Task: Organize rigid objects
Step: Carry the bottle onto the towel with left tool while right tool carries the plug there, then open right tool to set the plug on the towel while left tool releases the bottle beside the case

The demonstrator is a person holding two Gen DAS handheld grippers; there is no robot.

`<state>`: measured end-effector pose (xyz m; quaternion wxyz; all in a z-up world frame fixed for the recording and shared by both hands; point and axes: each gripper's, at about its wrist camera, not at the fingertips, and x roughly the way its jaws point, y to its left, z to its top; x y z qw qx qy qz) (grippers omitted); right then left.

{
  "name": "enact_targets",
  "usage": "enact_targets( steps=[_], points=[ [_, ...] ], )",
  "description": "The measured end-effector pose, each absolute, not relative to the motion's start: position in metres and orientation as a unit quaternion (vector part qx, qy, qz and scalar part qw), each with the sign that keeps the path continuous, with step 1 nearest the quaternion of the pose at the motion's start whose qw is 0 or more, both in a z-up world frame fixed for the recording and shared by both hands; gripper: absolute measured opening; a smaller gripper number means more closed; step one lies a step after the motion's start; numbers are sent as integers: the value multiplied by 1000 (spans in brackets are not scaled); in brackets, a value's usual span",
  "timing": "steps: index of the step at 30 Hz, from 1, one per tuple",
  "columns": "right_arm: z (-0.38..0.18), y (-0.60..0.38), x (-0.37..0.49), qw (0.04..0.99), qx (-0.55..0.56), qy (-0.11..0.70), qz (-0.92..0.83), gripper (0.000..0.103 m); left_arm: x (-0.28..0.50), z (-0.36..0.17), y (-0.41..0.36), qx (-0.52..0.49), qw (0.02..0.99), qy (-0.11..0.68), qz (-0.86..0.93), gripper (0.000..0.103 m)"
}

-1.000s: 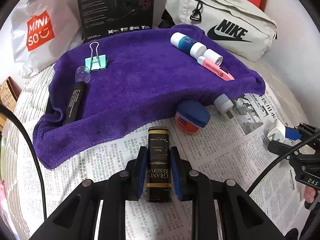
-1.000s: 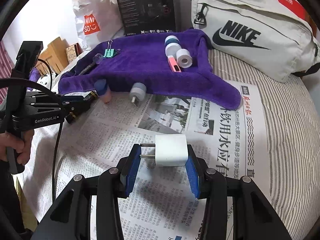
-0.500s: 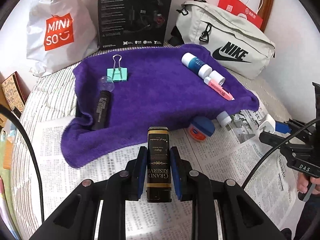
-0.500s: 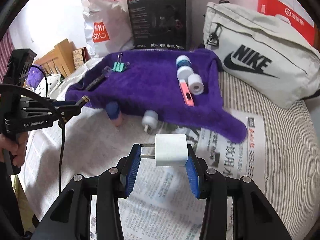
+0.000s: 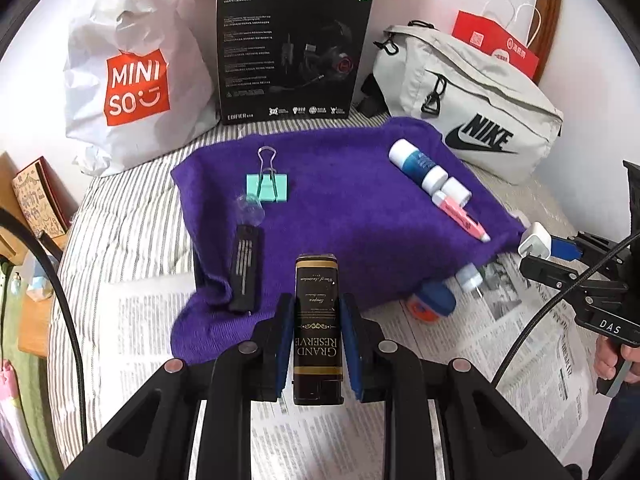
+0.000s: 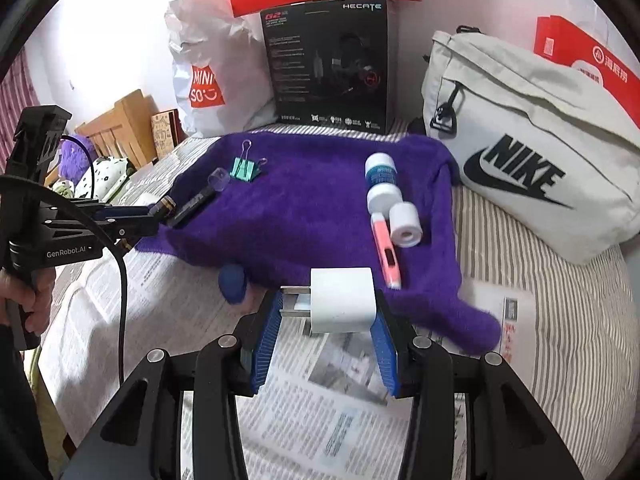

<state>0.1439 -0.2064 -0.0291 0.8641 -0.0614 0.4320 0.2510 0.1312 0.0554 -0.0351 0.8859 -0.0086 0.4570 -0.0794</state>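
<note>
Black rectangular lighter with gold lettering (image 5: 318, 320), clamped between the left gripper (image 5: 318, 340) pads above the newspaper (image 5: 460, 344), near the purple towel (image 5: 340, 216); white square plug adapter (image 6: 342, 300), clamped in the right gripper (image 6: 326, 320), at the towel's near edge.

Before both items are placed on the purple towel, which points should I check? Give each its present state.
1. Left gripper shut on the black lighter: ok.
2. Right gripper shut on the white charger: ok.
3. Free room in the middle of the purple towel: ok.
4. Pink pen close to the charger's path: not ok.
5. Blue-lidded jar at the towel's edge, partly hidden: cannot tell.
</note>
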Motion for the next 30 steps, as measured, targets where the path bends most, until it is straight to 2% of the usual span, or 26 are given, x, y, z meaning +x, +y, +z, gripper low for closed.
enact_targets(
  steps=[10, 30],
  points=[
    [-27, -197, 180, 866, -54, 430, 249, 44, 167, -39, 60, -5, 882, 465, -78, 22],
    [-78, -156, 222, 828, -65, 491, 263, 44, 216, -74, 67, -18, 863, 497, -85, 22]
  ],
)
